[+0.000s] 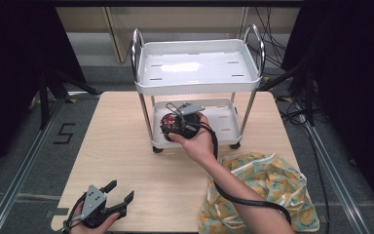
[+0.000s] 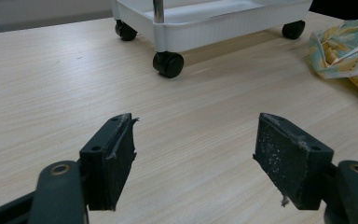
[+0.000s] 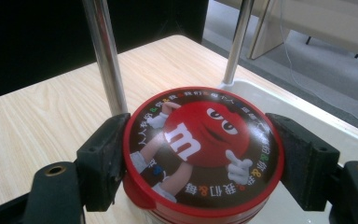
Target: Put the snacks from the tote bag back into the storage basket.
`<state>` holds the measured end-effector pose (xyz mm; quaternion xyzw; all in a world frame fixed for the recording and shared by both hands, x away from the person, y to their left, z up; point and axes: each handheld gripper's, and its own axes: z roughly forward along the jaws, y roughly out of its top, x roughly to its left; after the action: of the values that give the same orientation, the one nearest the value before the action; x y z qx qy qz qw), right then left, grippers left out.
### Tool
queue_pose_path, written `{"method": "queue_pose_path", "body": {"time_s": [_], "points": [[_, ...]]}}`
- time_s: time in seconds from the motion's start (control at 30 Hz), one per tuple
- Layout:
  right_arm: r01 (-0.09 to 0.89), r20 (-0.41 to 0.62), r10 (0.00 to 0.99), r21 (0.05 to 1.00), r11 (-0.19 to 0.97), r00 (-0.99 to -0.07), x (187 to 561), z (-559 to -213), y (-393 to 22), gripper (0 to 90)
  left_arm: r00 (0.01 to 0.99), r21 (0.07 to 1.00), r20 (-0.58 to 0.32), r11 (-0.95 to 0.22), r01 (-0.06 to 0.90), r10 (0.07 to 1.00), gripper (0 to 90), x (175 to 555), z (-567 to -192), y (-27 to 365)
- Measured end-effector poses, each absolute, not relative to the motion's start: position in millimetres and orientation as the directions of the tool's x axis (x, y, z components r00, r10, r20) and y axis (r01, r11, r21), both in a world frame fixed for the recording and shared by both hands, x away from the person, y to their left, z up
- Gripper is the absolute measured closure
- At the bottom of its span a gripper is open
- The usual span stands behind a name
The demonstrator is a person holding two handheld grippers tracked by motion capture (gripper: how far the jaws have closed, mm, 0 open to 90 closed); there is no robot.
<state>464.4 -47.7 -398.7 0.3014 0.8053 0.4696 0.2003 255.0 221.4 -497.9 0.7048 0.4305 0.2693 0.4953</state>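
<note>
My right gripper [image 3: 200,163] clamps the red M&M's candy tin [image 3: 203,154] over the white cart's lower tray [image 1: 224,119]. I should lower it level, clear of the chrome post [image 3: 103,56]. My left gripper [image 2: 193,154] rests wide on the table [image 2: 51,84].

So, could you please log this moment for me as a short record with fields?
held item: round red tin with a cartoon candy lid
right gripper: shut on the tin's sides, at the lower shelf of the white two-tier wheeled cart
left gripper: open, low over the light wooden table at its near left corner
other item: yellow and teal patterned cloth, at the table's near right edge
cart top shelf: bare
</note>
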Motion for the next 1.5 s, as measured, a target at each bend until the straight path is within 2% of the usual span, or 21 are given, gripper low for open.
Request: {"method": "queue_pose_path", "body": {"time_s": [1.0, 1.3, 1.33, 1.4, 1.47, 1.5], "points": [[0.33, -0.03, 0.688, 0.862, 0.386, -0.725, 475, -407, -40, 26.8, 0.482, 0.93, -0.046, -0.139, 0.341, 0.875, 27.9, 255, -498, 222], [0.381, 0.001, 0.715, 0.847, 0.371, -0.699, 474, -408, -36, 26.8, 0.483, 0.93, -0.047, -0.138, 0.341, 0.875, 27.9, 255, -498, 222], [0.357, -0.006, 0.688, 0.851, 0.384, -0.726, 477, -410, -36, 26.8, 0.484, 0.93, -0.046, -0.14, 0.34, 0.874, 27.9, 255, -498, 222], [0.376, 0.0, 0.706, 0.846, 0.377, -0.708, 475, -410, -34, 26.8, 0.484, 0.93, -0.046, -0.139, 0.34, 0.874, 27.9, 255, -498, 222], [0.358, -0.01, 0.685, 0.847, 0.392, -0.729, 478, -412, -32, 26.8, 0.484, 0.93, -0.047, -0.139, 0.34, 0.874, 27.9, 255, -498, 222], [0.382, 0.0, 0.71, 0.843, 0.379, -0.704, 475, -412, -31, 26.8, 0.484, 0.93, -0.047, -0.139, 0.34, 0.874, 27.9, 255, -498, 222]]}}
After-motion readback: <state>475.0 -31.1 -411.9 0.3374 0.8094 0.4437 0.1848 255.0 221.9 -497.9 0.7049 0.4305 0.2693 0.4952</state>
